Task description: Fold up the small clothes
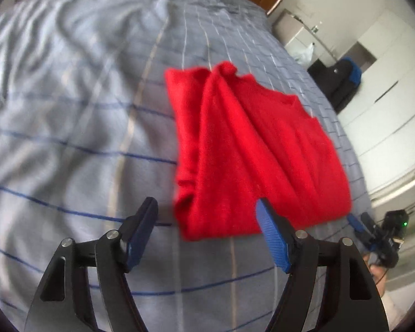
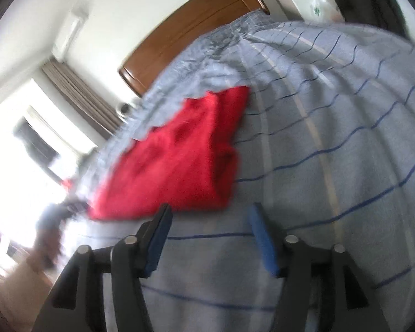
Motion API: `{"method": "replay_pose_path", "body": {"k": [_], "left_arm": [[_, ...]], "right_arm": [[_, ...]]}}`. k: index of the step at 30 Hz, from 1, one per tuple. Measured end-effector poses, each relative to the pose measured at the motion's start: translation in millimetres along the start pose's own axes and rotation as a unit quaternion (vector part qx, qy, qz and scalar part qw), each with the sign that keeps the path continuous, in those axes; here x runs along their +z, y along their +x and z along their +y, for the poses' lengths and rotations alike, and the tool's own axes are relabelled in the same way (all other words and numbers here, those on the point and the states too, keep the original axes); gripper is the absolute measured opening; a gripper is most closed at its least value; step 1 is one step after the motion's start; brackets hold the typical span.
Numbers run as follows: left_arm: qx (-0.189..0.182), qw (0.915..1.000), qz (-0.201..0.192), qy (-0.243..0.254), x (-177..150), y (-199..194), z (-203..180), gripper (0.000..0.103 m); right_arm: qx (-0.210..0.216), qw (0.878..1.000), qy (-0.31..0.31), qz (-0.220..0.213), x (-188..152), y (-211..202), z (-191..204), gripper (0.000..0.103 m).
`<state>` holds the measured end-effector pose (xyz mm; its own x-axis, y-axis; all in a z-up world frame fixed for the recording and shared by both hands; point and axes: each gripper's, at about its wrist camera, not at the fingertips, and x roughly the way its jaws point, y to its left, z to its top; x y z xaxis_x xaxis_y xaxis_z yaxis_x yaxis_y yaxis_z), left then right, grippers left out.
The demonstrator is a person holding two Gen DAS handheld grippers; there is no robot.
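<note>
A red garment (image 1: 249,149) lies folded and creased on the grey-blue checked bed cover (image 1: 69,124). My left gripper (image 1: 207,207) is open and empty, held just above the garment's near edge. In the right wrist view the red garment (image 2: 179,160) lies ahead and to the left, blurred. My right gripper (image 2: 210,213) is open and empty, above the bed cover (image 2: 332,138) just beyond the garment's near corner. The right gripper also shows in the left wrist view (image 1: 362,221), past the garment's right edge.
A wooden headboard (image 2: 191,25) stands at the far end of the bed. White cabinets (image 1: 387,83) and a dark bag (image 1: 343,80) stand beyond the bed's right edge. A bright window with curtains (image 2: 77,94) is on the left side.
</note>
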<state>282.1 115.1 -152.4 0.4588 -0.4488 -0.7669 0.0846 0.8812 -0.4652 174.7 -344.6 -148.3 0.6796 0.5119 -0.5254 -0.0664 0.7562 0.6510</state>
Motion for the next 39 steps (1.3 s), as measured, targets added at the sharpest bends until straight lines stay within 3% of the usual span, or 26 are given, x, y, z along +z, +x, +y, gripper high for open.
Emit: {"method": "replay_pose_path", "body": {"k": [2,3,4,7,8,9,11,12,13,14,16,19,24,25,26,27,28,31,34,39], "left_arm": [[0.008,0.9998,-0.009,-0.018,-1,10,-2,0.056],[0.033,0.9992,-0.009,-0.021,-2,15,-3,0.024],[0.051,0.9984,-0.002,-0.024,-5,18,-3,0.016],[0.074,0.9972,0.007,-0.006,-12,13,-6,0.011],[0.083,0.9963,0.008,0.017,-16,8,-10,0.011],[0.083,0.9961,0.009,0.028,-23,3,-10,0.014],[0.079,0.9966,0.002,0.024,-31,-15,-9,0.03],[0.07,0.9974,-0.005,0.017,-37,-27,-7,0.047],[0.062,0.9979,-0.015,0.013,-43,-38,-5,0.063],[0.058,0.9978,-0.031,0.01,-49,-49,-3,0.069],[0.063,0.9959,-0.064,0.01,-60,-69,2,0.076],[0.085,0.9912,-0.099,0.02,-76,-92,4,0.077],[0.102,0.9861,-0.125,0.041,-92,-85,12,0.085],[0.113,0.9847,-0.125,0.045,-95,-83,15,0.085],[0.128,0.9824,-0.128,0.046,-100,-78,21,0.085],[0.134,0.9812,-0.132,0.044,-102,-74,25,0.085],[0.137,0.9807,-0.134,0.038,-107,-72,31,0.085],[0.125,0.9827,-0.137,0.002,-111,-72,51,0.084],[0.114,0.9814,-0.154,-0.016,-104,-78,58,0.084],[0.113,0.9786,-0.165,-0.048,-101,-84,79,0.084]], "right_arm": [[0.018,0.999,0.025,0.009,10,10,2,0.06],[0.014,0.999,0.032,0.019,15,19,3,0.06],[0.001,0.999,0.037,0.03,20,27,3,0.059],[-0.069,0.994,0.025,0.077,23,47,-2,0.006],[-0.064,0.994,0.034,0.085,21,47,-7,0.006],[-0.057,0.994,0.04,0.088,21,46,-11,0.006],[-0.051,0.994,0.035,0.092,23,41,-9,0.008],[-0.047,0.994,0.035,0.093,26,39,-7,0.014],[-0.042,0.994,0.037,0.091,30,36,-4,0.032],[-0.037,0.995,0.038,0.083,36,30,-1,0.059],[-0.019,0.998,0.041,0.05,49,18,2,0.078],[-0.012,0.997,0.056,0.045,74,28,1,0.078],[-0.011,0.99,0.096,0.107,82,87,-17,0.074],[-0.025,0.989,0.092,0.114,81,96,-15,0.055],[-0.049,0.989,0.079,0.116,82,101,-9,0.024],[-0.064,0.989,0.076,0.113,84,102,-3,0.017],[-0.069,0.989,0.078,0.101,88,99,7,0.017],[-0.061,0.995,0.029,0.079,106,94,69,0.016],[-0.039,0.995,-0.034,0.09,116,111,145,0.016],[-0.011,0.982,-0.127,0.138,85,184,249,0.016]]}}
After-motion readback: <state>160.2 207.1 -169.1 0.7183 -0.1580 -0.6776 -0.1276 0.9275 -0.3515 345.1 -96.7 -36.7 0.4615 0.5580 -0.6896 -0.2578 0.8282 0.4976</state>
